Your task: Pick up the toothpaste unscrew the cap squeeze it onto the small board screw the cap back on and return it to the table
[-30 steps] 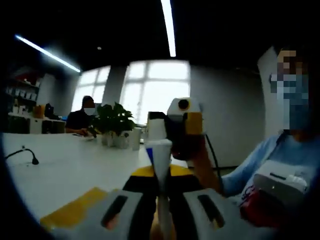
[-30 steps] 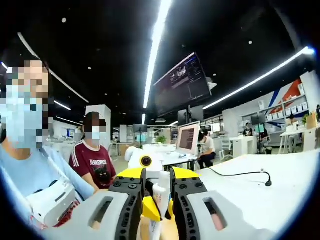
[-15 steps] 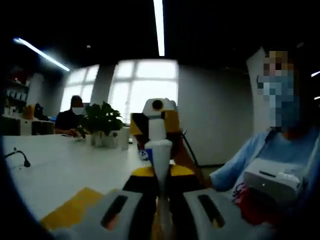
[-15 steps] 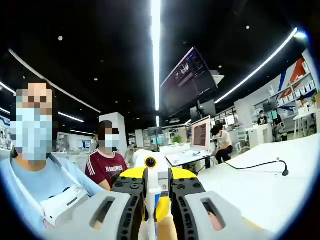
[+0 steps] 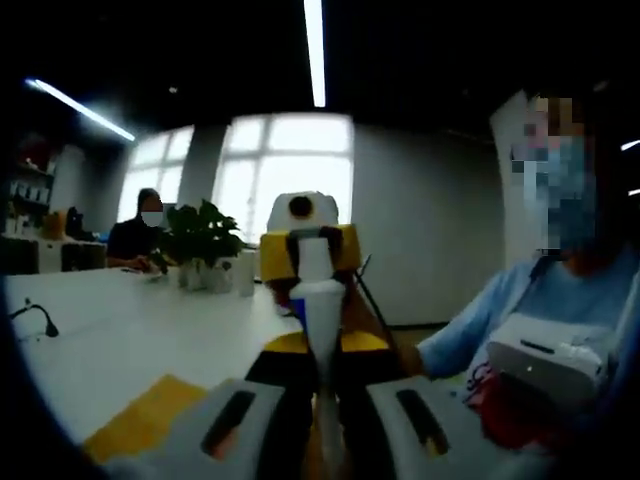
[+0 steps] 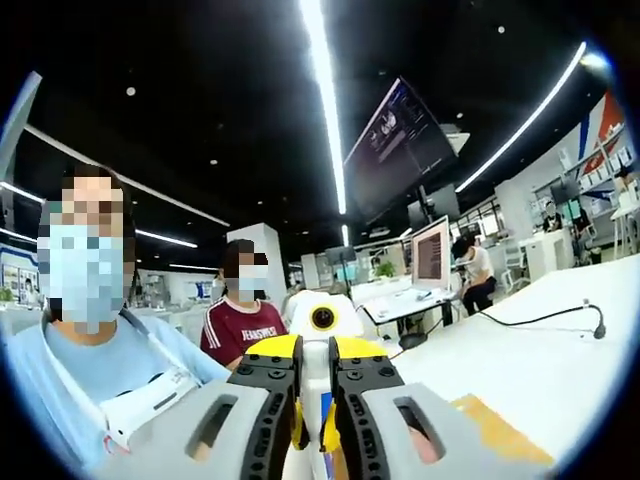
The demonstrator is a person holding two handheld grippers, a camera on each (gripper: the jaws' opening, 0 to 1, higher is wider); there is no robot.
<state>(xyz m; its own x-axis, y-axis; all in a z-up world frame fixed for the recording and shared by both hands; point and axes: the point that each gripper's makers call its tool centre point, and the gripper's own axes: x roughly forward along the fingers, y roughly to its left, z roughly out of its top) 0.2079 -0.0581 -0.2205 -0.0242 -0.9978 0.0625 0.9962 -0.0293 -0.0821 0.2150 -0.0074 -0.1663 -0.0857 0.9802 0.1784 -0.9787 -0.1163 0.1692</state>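
My left gripper (image 5: pixel 318 362) is shut on a white toothpaste tube (image 5: pixel 318 312) with a blue band, holding it upright. The tube's white cap (image 5: pixel 313 258) sits between the yellow-and-black jaws of my right gripper (image 5: pixel 306 252), which faces the left one head-on. In the right gripper view, my right gripper (image 6: pixel 314 368) is shut on the white cap end (image 6: pixel 314 388). Just behind it is the left gripper's yellow front (image 6: pixel 345 348). Both grippers are held up in the air above the table.
A white table (image 5: pixel 120 340) stretches to the left, with a yellow flat patch (image 5: pixel 140 420) near my jaws, potted plants (image 5: pixel 205 245) and a black cable (image 5: pixel 35 315). A person in light blue (image 5: pixel 545 350) stands close by. Another white table (image 6: pixel 540 360) and a monitor (image 6: pixel 432 255) lie to the right.
The right gripper has moved from beside the tube's tip to squarely over the cap, and its jaws have narrowed onto it. The left gripper keeps its hold on the tube.
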